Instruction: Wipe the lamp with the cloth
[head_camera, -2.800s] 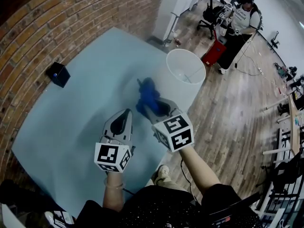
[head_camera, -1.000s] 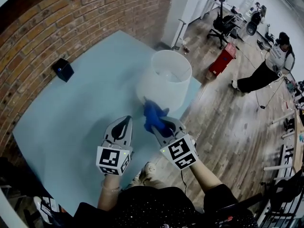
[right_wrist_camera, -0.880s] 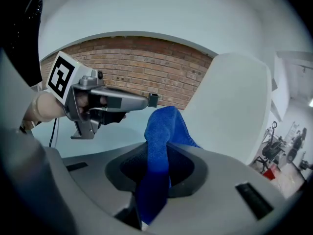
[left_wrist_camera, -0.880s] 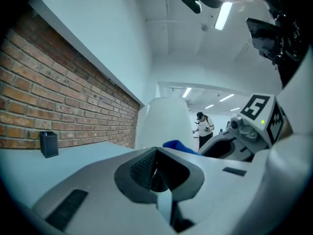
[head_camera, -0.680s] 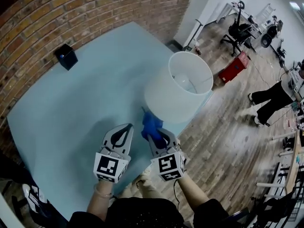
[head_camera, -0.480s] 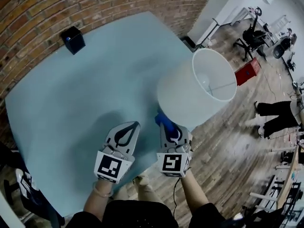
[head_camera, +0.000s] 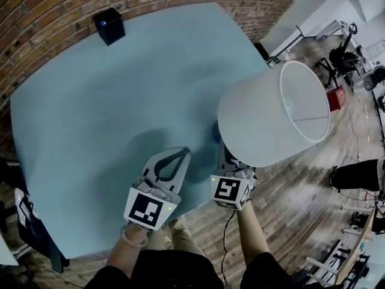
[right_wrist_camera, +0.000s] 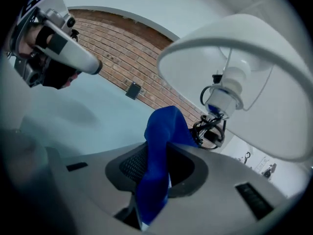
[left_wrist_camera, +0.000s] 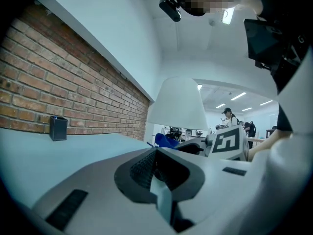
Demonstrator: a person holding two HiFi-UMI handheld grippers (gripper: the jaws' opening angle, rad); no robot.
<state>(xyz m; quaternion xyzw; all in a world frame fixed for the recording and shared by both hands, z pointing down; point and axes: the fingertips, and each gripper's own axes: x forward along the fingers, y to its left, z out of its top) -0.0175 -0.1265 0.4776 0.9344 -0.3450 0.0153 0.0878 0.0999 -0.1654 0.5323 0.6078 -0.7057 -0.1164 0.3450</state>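
Observation:
The lamp's white shade (head_camera: 264, 116) stands at the table's right edge. In the right gripper view I look up into the shade (right_wrist_camera: 254, 67) at the bulb socket (right_wrist_camera: 226, 89). My right gripper (head_camera: 221, 144) is shut on the blue cloth (right_wrist_camera: 157, 155), and its tips sit just below the shade's near rim. Only a sliver of the cloth (head_camera: 215, 135) shows in the head view. My left gripper (head_camera: 181, 152) is shut and holds nothing, a little left of the right one. The left gripper view shows the shade (left_wrist_camera: 178, 104) and the cloth (left_wrist_camera: 164, 140) ahead.
The light blue table (head_camera: 114, 101) stretches away to the left. A small black box (head_camera: 110, 25) stands at its far side by the brick wall (head_camera: 54, 2). Wooden floor, office chairs and a person (head_camera: 361, 174) lie to the right.
The right gripper has carried the cloth from the open table to the lamp shade's lower rim, so the shade now hides most of the cloth. The left gripper has stayed shut alongside.

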